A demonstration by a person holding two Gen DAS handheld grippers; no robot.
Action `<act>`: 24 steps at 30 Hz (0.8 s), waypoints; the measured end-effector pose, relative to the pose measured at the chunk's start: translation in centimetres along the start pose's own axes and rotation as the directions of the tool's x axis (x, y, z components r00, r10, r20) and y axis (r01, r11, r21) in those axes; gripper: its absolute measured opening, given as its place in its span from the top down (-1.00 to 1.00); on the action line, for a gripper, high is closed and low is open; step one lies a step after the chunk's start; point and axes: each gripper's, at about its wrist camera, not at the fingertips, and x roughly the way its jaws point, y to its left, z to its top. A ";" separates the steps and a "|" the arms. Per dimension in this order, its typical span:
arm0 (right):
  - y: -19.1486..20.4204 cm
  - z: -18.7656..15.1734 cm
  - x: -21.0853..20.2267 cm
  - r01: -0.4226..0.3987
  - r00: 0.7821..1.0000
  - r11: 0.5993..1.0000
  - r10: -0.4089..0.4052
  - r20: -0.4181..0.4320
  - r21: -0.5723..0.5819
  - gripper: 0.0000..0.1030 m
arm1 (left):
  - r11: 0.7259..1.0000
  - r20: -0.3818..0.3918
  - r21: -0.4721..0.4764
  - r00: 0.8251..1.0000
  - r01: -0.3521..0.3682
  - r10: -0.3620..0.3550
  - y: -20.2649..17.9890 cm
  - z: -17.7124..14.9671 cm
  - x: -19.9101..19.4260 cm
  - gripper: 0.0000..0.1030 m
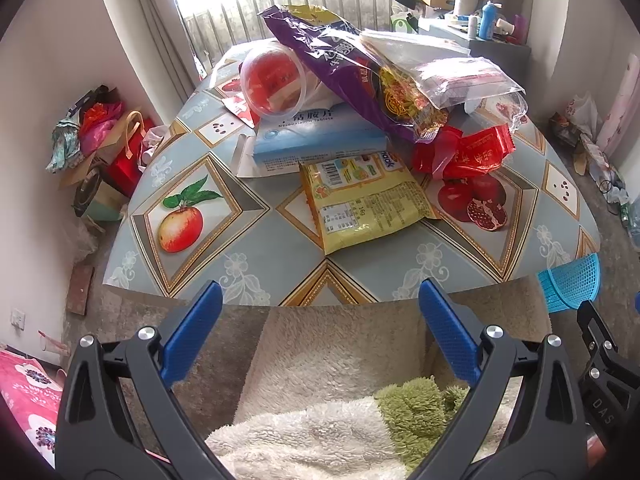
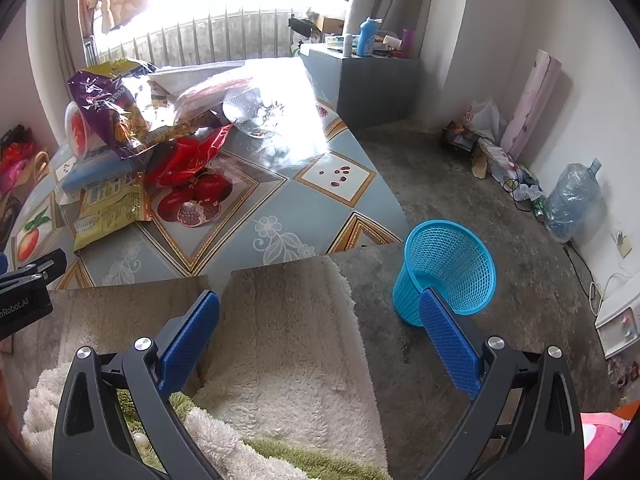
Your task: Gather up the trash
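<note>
Trash is piled on the table, and nothing is picked up yet.

Both hand-held grippers, left (image 1: 320, 328) and right (image 2: 320, 336), are wide open and empty. The yellow snack bag (image 1: 368, 204) lies nearest, straight ahead of the left one, its long side running across. The blue bin (image 2: 444, 270) stands on the floor by the right one.

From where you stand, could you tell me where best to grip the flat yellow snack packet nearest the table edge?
I'd take the yellow snack packet by its near bottom corner, coming low from the table's front edge. It lies flat, so only an edge offers purchase, and its far end is tucked under the blue-and-white box. Either open gripper could probably do it.
</note>
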 end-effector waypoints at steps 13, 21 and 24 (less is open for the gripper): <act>-0.1 0.2 -0.1 -0.002 1.000 1.000 0.002 0.007 0.003 -0.88 | 1.000 -0.001 0.005 1.000 -0.002 0.002 0.2 0.4 -0.2 -0.83; -0.1 0.2 -0.1 -0.003 1.000 1.000 0.003 0.007 0.004 -0.88 | 1.000 -0.002 0.007 1.000 -0.004 0.004 0.3 0.4 -0.1 -0.83; -0.1 0.2 -0.1 -0.005 1.000 1.000 0.005 0.007 0.005 -0.88 | 1.000 -0.003 0.008 1.000 -0.007 0.007 0.5 0.5 0.1 -0.83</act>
